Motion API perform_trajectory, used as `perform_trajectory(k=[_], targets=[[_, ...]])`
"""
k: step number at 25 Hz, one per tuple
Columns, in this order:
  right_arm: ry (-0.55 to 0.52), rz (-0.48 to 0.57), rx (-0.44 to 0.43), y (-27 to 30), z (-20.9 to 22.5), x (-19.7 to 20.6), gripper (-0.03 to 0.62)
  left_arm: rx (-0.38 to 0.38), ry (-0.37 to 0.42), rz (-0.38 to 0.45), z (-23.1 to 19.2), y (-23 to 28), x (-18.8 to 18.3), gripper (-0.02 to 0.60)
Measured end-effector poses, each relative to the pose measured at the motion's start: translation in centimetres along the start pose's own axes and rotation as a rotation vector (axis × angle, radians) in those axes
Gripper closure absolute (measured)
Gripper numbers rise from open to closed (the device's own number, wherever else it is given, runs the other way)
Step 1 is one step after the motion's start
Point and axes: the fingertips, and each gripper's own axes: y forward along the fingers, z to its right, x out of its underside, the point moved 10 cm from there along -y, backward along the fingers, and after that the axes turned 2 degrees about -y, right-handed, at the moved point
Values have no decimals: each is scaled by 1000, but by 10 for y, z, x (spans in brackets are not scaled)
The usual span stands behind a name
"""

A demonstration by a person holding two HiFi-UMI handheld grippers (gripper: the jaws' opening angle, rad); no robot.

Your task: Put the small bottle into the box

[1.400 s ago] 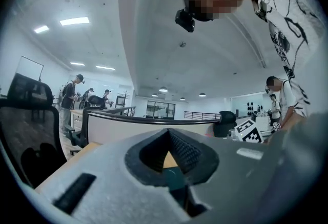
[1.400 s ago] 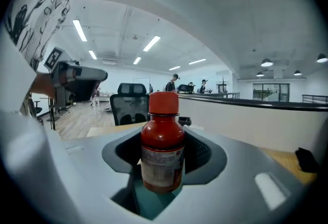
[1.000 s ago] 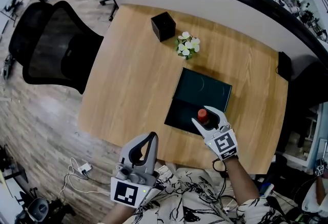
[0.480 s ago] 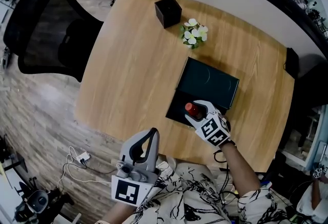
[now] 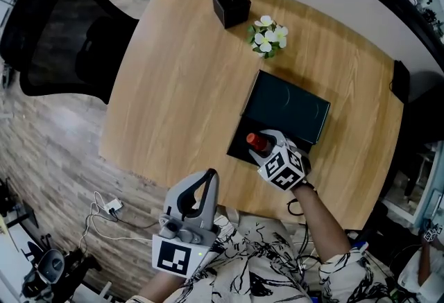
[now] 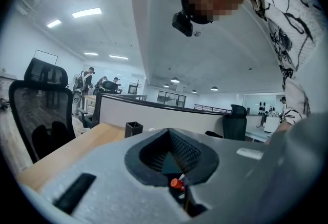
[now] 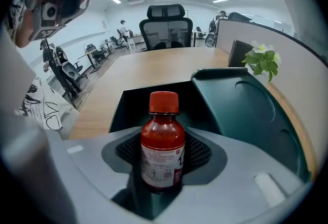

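One small bottle (image 7: 163, 146), red cap, reddish contents, paper label. It stands upright between the jaws of the right gripper (image 5: 267, 149), which are closed on its lower body at the label and stand fairly wide because of the bottle's girth. It sits over the open base of the dark green box (image 5: 286, 107), at the near edge of the wooden table (image 5: 180, 87). Can't tell if its bottom touches the box floor.

Handling guess: light, rigid, with smooth round sides, so it could twist or slip in the pads. Glass or plastic is unclear, so set it down gently. The mid-body grip looks right. The cap is too narrow and too high to hold by.

Left gripper (image 5: 207, 178): jaws together, nothing in them, held low off the table by the person's body.

Counts:
- 1 bottle
- 1 box (base plus raised lid)
- 2 grippers
- 1 black square holder (image 5: 231, 5)
- 1 small bunch of white flowers (image 5: 269, 37)
- 1 black mesh office chair (image 5: 59, 31) beside the table
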Motion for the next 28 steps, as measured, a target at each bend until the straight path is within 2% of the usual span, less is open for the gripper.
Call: perform_trajectory(k=[8,17,19,20,23,28], targets=[[-78,-71,14,14,-6,2,376,5,-5,-11,-3,-1,5,584],[-59,-64,3,16,-5,3,373,1,-5,-11,-5,-6,4,584],[-40,-54,-6,15,-5,3,365,2,0,-8,-4,-6,3,584],[-24,-43,-11,15,-6,4,331,0,3,-7,-5,-6,1,584],[12,-6,-4,10,-3,2,287,-4,13,4,-8,-5,-4,584],[23,39,-5,-3,-7,-3,289,8,32,8,-10,-3,-12,584]])
